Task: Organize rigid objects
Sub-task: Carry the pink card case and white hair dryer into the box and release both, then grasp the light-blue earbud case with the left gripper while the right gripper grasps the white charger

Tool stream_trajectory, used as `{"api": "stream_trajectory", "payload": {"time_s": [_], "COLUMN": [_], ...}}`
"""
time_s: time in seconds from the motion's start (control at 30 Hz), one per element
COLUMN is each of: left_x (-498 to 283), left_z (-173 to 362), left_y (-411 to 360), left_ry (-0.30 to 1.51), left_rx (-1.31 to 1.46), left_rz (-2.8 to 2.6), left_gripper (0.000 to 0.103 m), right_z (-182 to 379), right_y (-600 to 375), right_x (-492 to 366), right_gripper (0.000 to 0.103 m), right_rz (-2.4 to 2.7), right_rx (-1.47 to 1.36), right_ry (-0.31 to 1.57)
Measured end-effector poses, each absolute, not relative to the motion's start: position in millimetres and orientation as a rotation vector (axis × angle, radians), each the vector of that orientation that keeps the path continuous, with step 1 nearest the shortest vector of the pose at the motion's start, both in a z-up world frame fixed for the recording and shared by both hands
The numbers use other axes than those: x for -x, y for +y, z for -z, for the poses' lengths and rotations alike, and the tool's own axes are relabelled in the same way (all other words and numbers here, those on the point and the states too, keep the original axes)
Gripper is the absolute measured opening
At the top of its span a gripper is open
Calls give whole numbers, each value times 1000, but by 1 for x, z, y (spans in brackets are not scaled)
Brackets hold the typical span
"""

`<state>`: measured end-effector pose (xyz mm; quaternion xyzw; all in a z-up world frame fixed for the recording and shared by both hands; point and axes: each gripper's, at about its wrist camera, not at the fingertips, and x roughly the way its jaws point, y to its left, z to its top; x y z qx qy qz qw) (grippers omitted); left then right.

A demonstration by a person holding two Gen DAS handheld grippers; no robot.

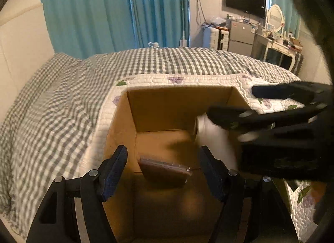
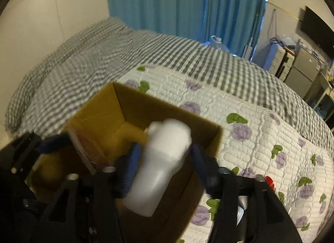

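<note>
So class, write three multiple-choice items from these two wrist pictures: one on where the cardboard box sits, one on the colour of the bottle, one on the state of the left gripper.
1. Where does the cardboard box sit?
A. on the floor
B. on the floral quilt on the bed
C. on the dressing table

2. What colour is the bottle between the right gripper's fingers?
A. white
B. red
C. green

3. How is the left gripper?
A. shut on the bottle
B. shut on the box wall
C. open, holding nothing

Answers:
1 B, the floral quilt surrounds the box in the right wrist view.
2 A, the bottle is plain white between the fingers of the right gripper.
3 C, its fingers stand apart over the box, with a flat brown packet lying inside below them.
</note>
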<state>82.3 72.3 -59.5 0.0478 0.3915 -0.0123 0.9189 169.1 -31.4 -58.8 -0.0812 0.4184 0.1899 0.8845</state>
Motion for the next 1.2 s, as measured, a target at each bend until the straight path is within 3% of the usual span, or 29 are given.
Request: {"api": "stream_trajectory", "payload": {"time_s": [0.4, 0.57, 0.97, 1.03, 1.1, 1.2], "left_x": [-41, -37, -72, -79, -85, -97], "left_z": [-12, -13, 75, 93, 109, 128], "left_y": [4, -44, -139, -146, -151, -152], "left_ry": [723, 744, 891, 908, 920, 948], "left_rx": [-110, -92, -159, -187, -199, -190], "left_rz": [79, 123, 129, 114, 100, 89], "left_gripper": [74, 74, 74, 74, 74, 74], "right_z": [-46, -58, 59, 84, 102, 122], "right_y": [-130, -186, -278, -282, -283, -285], "right_x": [-100, -77, -104, -115, -124, -141], "right_gripper": [81, 81, 80, 77, 67, 66], "right_rz": [-258, -163, -35, -22, -30, -28], "right_rx": [182, 172, 114, 114, 106, 116], "right_ry": [707, 710, 950, 992, 1029, 1073]}}
